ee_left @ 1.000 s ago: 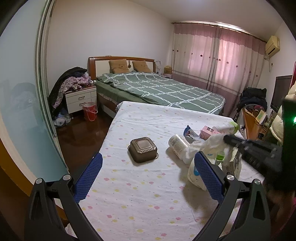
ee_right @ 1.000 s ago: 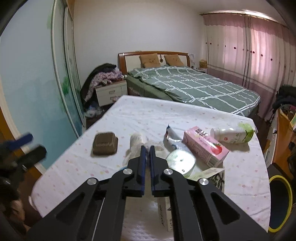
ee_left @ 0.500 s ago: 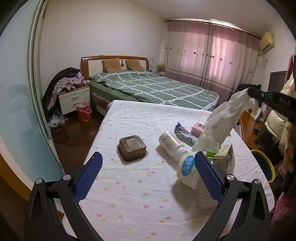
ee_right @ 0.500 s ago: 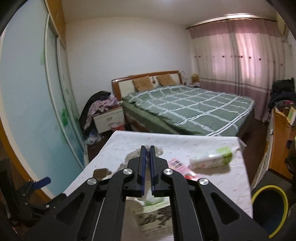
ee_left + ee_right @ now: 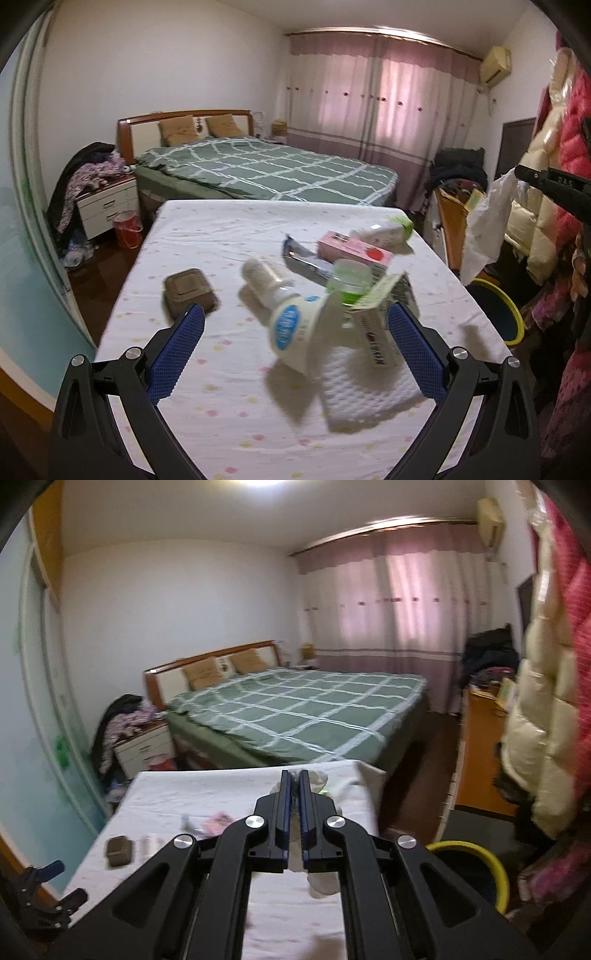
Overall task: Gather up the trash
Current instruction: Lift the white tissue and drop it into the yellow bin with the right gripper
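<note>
Bedroom scene with a table [image 5: 229, 373] under a white cloth printed with small pastel dots, set at the foot of a green checked bed [image 5: 266, 173]. Nearest, the left gripper [image 5: 291, 343] hovers low over the table, its blue-padded jaws spread wide and holding nothing. Between those jaws lies a heap of trash: a white bottle with a blue label [image 5: 291, 328], a sheet of white foam padding [image 5: 365, 387] and a crumpled printed carton [image 5: 384, 317]. Just beyond rest a green-capped container [image 5: 351, 278], a pink carton [image 5: 354, 253], another white bottle [image 5: 384, 232] and a brown square box [image 5: 190, 293] off to the left. To the right, raised clear of the table, the right gripper [image 5: 294, 775] has its jaws pinched shut on a crumpled white plastic bag [image 5: 487, 225], which hangs loose below them. It is probably held there to be dropped into the yellow-rimmed bin [image 5: 496, 314] on the floor directly beneath. Pink curtains [image 5: 373, 103] close the far wall.
</note>
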A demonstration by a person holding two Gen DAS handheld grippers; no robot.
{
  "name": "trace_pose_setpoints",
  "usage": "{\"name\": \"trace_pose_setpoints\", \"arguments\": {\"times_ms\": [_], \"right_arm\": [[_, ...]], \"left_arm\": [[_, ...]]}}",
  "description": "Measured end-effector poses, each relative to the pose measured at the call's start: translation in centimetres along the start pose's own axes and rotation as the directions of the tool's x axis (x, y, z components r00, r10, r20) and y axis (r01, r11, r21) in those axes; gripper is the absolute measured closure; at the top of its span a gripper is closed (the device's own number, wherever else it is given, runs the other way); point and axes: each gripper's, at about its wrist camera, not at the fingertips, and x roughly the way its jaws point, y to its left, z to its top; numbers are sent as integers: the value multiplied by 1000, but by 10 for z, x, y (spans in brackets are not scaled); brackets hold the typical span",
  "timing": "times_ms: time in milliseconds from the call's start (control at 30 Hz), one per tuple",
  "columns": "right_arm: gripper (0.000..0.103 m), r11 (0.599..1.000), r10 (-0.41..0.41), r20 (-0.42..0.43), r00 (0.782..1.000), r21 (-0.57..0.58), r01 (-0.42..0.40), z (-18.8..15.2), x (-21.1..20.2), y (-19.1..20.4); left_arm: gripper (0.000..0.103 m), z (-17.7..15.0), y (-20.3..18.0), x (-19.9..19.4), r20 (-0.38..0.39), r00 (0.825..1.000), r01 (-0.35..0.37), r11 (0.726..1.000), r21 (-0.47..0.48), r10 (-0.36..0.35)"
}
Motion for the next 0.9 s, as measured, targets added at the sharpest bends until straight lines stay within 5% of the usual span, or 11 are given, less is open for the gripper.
{"name": "trace_pose_setpoints", "arguments": {"times_ms": [267,667,833,900], "right_arm": [[98,985,-154,-57,986,66,158,-26,16,-74],[96,931,-310,-206,928,132,340,-79,66,-157],[65,914,-351,-231,907,127,386,-93,73,-172],[64,911,-359,-229,905,124,393,-95,73,-174]], "left_arm": [[5,-2,-36,21,-42,998,44,997,62,-41],[5,-2,-68,50,-108,993,56,992,111,-44],[5,-6,-77,61,-130,991,58,990,129,-41],[5,-8,-82,67,-140,989,60,989,137,-41]]}}
